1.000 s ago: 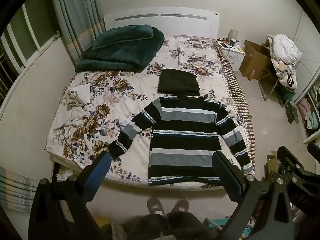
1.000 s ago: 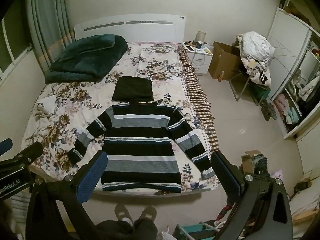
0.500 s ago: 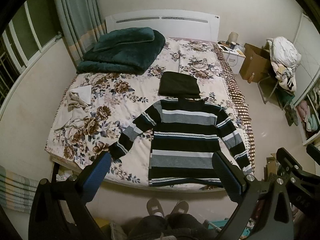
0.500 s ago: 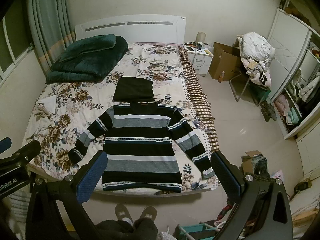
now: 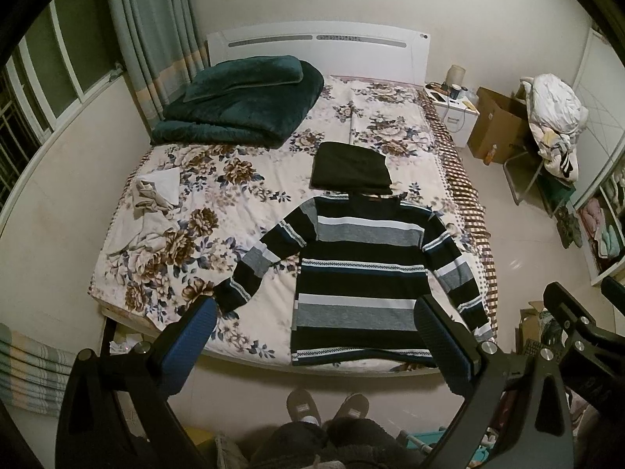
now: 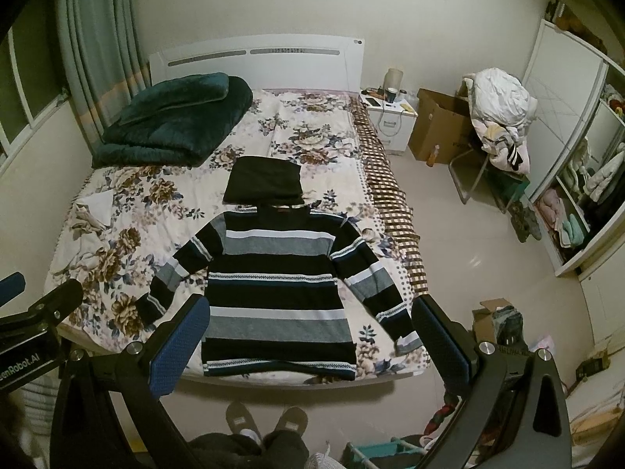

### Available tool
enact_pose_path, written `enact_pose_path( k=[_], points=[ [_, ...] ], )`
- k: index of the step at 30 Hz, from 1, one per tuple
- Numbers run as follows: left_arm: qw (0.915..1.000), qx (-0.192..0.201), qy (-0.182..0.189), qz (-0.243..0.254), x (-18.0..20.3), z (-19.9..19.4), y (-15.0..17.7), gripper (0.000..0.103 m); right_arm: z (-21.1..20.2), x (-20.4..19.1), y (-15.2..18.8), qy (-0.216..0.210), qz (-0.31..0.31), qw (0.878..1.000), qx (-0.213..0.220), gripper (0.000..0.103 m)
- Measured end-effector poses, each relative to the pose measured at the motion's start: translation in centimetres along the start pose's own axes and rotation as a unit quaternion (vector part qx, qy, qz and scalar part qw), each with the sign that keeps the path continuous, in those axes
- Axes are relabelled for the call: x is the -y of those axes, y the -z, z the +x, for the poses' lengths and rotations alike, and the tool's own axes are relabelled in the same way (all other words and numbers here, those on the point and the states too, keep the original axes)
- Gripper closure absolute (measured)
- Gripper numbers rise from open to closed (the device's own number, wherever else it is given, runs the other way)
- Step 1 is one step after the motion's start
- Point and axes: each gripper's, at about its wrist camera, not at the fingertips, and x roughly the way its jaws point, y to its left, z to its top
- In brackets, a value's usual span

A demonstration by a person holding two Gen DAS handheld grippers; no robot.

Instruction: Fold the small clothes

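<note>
A black, grey and white striped sweater (image 5: 359, 273) lies flat on the floral bed (image 5: 218, 179), sleeves spread, hem at the near edge; it also shows in the right wrist view (image 6: 273, 285). A folded black garment (image 5: 349, 166) lies just beyond its collar, also in the right wrist view (image 6: 263, 181). My left gripper (image 5: 312, 332) is open and empty, held high above the bed's near edge. My right gripper (image 6: 308, 332) is open and empty too, likewise held high.
A folded dark green blanket (image 5: 238, 105) sits at the bed's far left. Crumpled light clothes (image 5: 156, 195) lie on the left side. A nightstand (image 6: 388, 117), cardboard box (image 6: 441, 133), chair with laundry (image 6: 496, 117) and wardrobe (image 6: 578, 179) stand to the right. My slippered feet (image 6: 265, 422) are at the bed's foot.
Both grippers have tilted or drawn back slightly, so the bed sits a little lower in both views. The clothes have not moved and both grippers stay open.
</note>
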Motion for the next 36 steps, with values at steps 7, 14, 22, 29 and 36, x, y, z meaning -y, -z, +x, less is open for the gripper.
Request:
enact_pose_path(
  k=[7,14,22,29,36],
  points=[
    [1.0000,0.002,0.002,-0.001,-0.1,0.1,0.3,0.000,-0.1,-0.1,0.2,0.000,0.000,1.000,0.002,0.000],
    [1.0000,0.004,0.001,-0.002,-0.3,-0.2,-0.1,0.000,-0.2,-0.3,0.1,-0.002,-0.003,1.000,0.005,0.000],
    [1.0000,0.005,0.003,-0.002,-0.4,-1.0,-0.9,0.000,-0.3,-0.4,-0.1,0.000,-0.002,1.000,0.007,0.000],
    [1.0000,0.006,0.003,-0.003,-1.4,-1.1,-1.3,0.000,-0.4,-0.3,0.0,-0.001,-0.002,1.000,0.008,0.000],
    [1.0000,0.008,0.003,-0.004,-1.5,-1.2,-1.3,0.000,-0.4,-0.4,0.2,-0.001,-0.002,1.000,0.008,0.000]
  ],
)
